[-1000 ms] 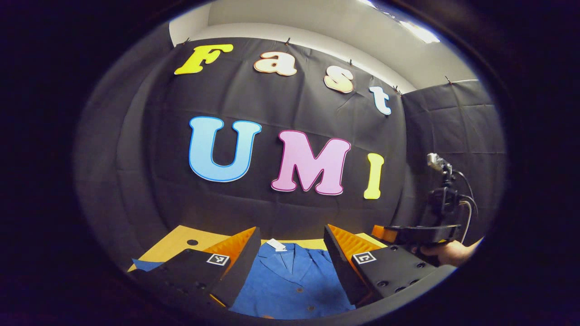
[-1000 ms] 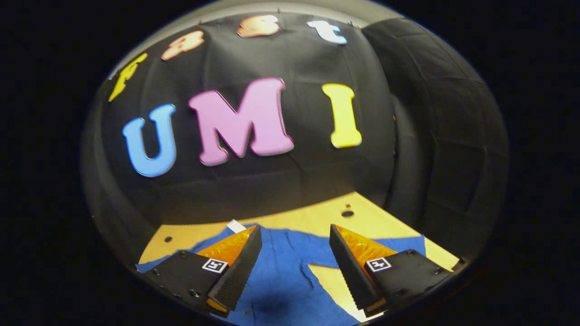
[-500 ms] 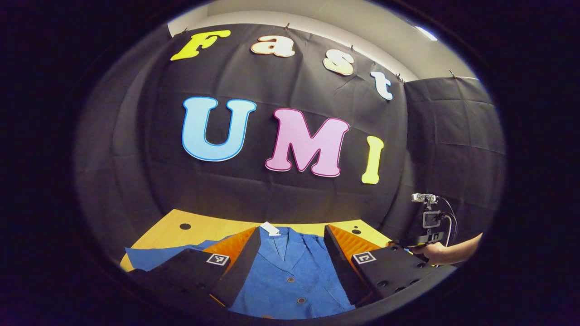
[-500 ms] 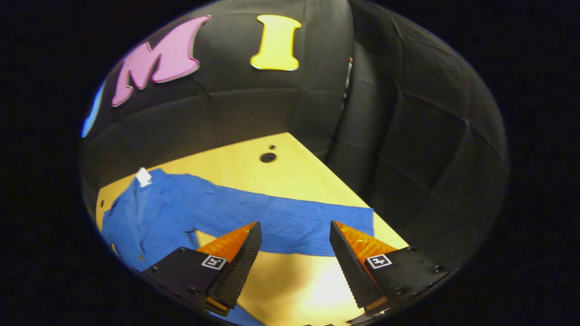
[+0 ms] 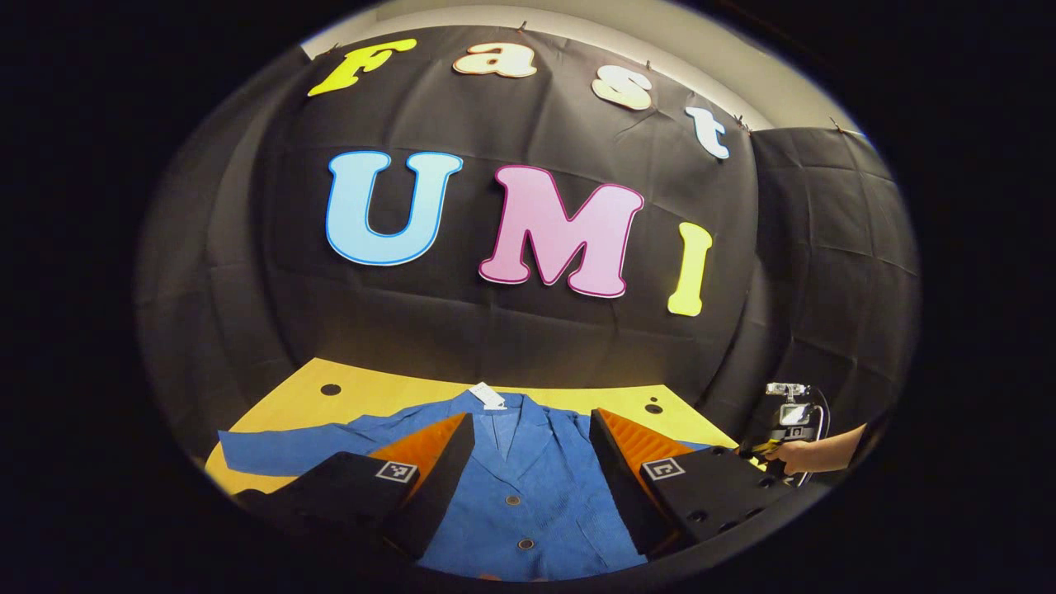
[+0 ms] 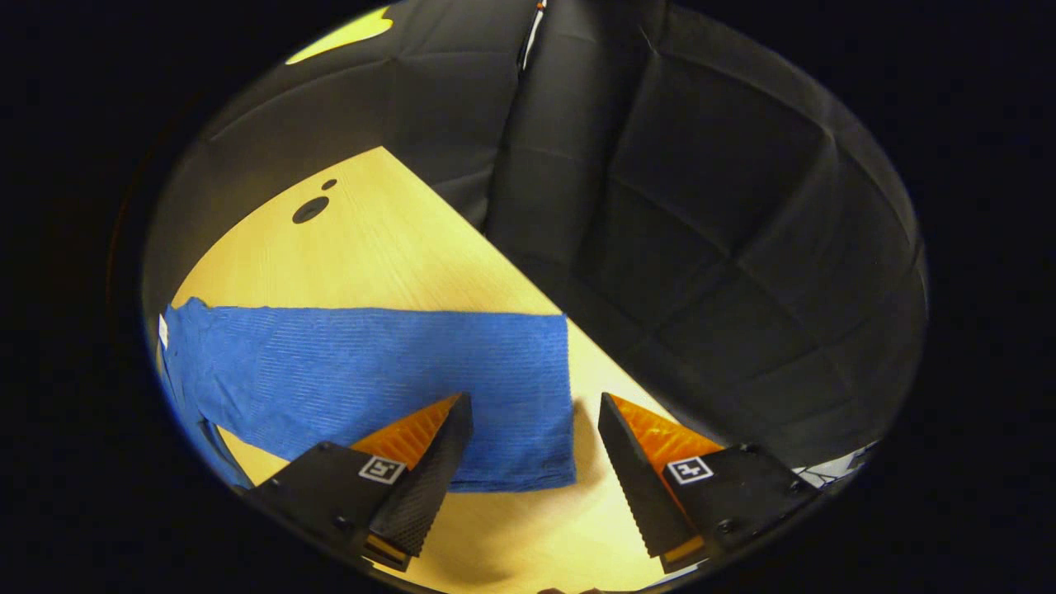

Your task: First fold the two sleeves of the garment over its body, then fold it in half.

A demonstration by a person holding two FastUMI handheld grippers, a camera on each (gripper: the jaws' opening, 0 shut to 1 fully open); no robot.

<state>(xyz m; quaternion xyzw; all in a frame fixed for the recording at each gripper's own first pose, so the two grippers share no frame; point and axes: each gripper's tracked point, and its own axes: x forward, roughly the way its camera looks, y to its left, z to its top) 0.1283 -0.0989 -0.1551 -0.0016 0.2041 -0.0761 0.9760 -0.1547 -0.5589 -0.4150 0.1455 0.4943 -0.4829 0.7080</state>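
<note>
A blue button-front garment [image 5: 528,487] lies flat on the yellow table [image 5: 379,392], collar and white tag toward the wall. One sleeve [image 5: 280,450] stretches out to the left. My left gripper [image 5: 528,474] hovers open over the garment's chest, fingers either side of the button line. In the right gripper view the other sleeve [image 6: 371,371] lies straight across the table, its cuff end [image 6: 549,404] between my fingers. My right gripper [image 6: 528,462] is open just above that cuff. Far right in the left gripper view, a hand holds the right gripper [image 5: 788,429].
The table's right edge [image 6: 528,280] runs diagonally close behind the cuff, with the black cloth wall beyond it. Two dark holes [image 6: 309,210] sit in the table top near the far corner; another hole [image 5: 331,388] lies at the far left.
My right gripper has swung right and down, from over the garment's body out to the sleeve's cuff. The left gripper view tilted down slightly; more of the garment and left sleeve shows.
</note>
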